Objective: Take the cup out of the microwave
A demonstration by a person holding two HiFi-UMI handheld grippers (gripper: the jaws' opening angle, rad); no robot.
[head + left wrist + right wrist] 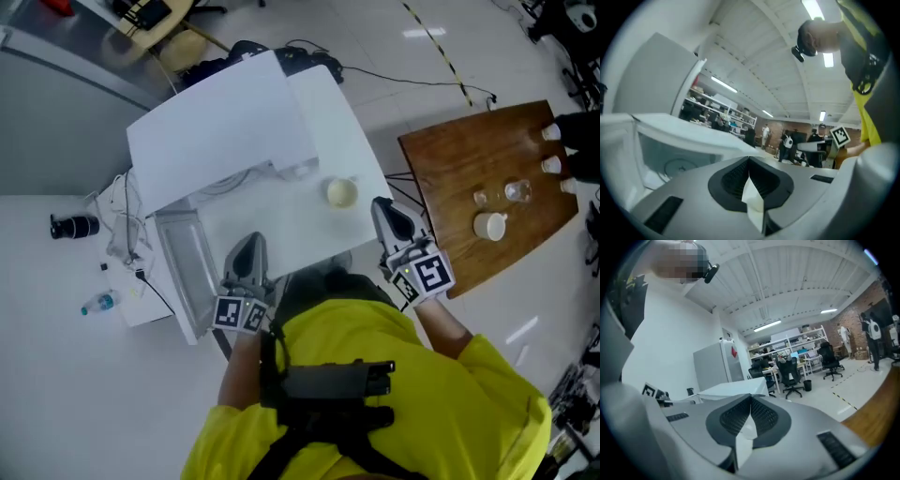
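Note:
A pale cup (341, 192) stands upright on the white table (281, 234), just right of the white microwave (220, 131). The microwave's door (183, 272) hangs open toward me, and its turntable (679, 165) shows bare in the left gripper view. My left gripper (246, 246) is near the table's front edge beside the open door, shut with nothing in it (749, 161). Shut and empty too, my right gripper (384, 211) hovers a little right of and nearer than the cup (751, 399). Neither touches the cup.
A brown wooden table (450, 159) stands to the right, holding a white mug (489, 225) and small glasses (516, 191). Cables, a dark object (73, 226) and a bottle (98, 304) lie on the floor at left. Office chairs and shelves fill the far room.

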